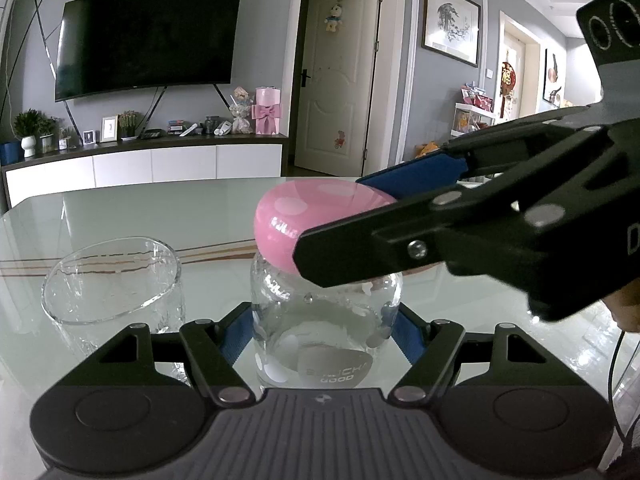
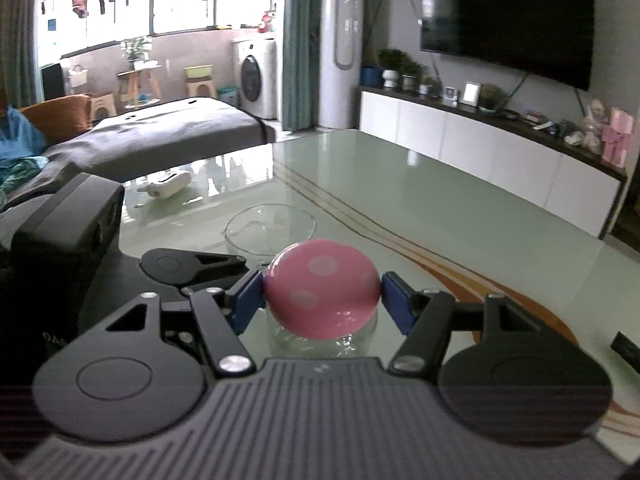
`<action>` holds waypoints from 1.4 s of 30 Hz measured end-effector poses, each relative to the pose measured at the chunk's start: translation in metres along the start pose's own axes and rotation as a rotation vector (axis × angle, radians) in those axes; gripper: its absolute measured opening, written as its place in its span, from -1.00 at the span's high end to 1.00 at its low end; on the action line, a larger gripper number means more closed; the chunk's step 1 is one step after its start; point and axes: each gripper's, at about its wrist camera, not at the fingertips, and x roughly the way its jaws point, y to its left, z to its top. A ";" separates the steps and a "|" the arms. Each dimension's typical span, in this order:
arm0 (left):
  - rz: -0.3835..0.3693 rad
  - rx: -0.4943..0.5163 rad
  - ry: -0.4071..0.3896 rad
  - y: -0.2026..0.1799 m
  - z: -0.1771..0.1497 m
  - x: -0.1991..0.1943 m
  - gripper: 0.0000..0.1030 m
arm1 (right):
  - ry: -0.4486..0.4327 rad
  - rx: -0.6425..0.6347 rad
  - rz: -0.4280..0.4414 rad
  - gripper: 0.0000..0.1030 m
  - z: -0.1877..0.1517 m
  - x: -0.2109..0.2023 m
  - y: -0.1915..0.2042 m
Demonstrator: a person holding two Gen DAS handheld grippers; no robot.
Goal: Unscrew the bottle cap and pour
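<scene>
Now the clear glass bottle (image 1: 326,332) stands upright on the glossy pale-green table (image 1: 120,216), near the front edge, with its pink polka-dot cap (image 1: 312,216) on top. From the left wrist view, the left gripper (image 1: 325,328) has its blue pads (image 1: 236,336) pressed against the bottle's lower body on both sides, so it is clamped on the bottle. Coming in from the right and above, the right gripper (image 1: 340,216) reaches across to the cap; one blue pad lies along the cap's far side and the black finger covers its near side.

From the right wrist view, the right gripper (image 2: 322,300) has a blue pad (image 2: 248,300) touching the cap (image 2: 320,288) at the left, while the right-hand pad sits just at the cap's edge, so the tongs are closed on the cap. Below the cap the bottle's (image 2: 320,340) clear shoulder shows.

An empty drinking glass (image 1: 112,280) stands just left of the bottle, close but apart from it; in the right wrist view its rim (image 2: 270,226) shows beyond the cap. A dark television (image 1: 148,40) hangs on the far wall above a white cabinet (image 1: 148,164).
</scene>
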 end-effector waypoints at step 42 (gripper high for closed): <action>-0.006 -0.008 0.000 0.006 0.003 -0.003 -0.51 | -0.023 0.118 -0.276 -0.54 -0.009 0.017 0.029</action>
